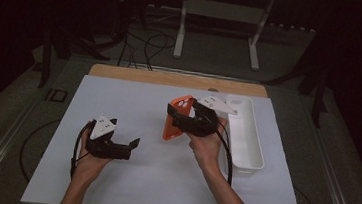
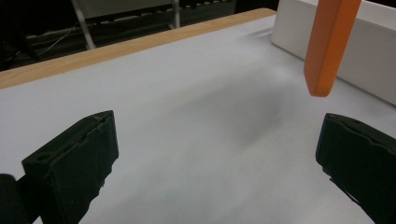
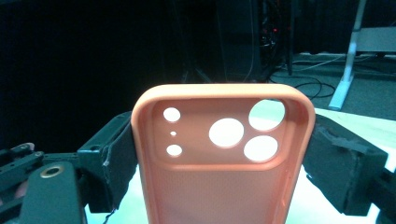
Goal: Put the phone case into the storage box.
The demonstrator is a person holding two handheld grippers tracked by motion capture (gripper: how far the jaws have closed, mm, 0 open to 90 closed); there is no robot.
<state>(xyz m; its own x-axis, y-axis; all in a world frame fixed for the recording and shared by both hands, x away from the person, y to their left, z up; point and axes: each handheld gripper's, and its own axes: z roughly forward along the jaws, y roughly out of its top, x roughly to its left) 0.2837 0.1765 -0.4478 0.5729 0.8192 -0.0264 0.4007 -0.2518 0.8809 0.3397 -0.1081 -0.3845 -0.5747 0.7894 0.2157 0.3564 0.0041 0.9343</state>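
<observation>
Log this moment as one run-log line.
right tongs: shut on orange phone case, held upright off table | left tongs: open, empty | white bin: right of case

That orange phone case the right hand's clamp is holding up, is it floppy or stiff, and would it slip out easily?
The orange phone case probably flexes a little: it is an empty, thin-walled shell with camera holes. It looks light, since the right gripper holds it clear of the table by its side edges alone. Its matte surface between the jaws suggests fair grip, though a hard squeeze might bow it.
</observation>
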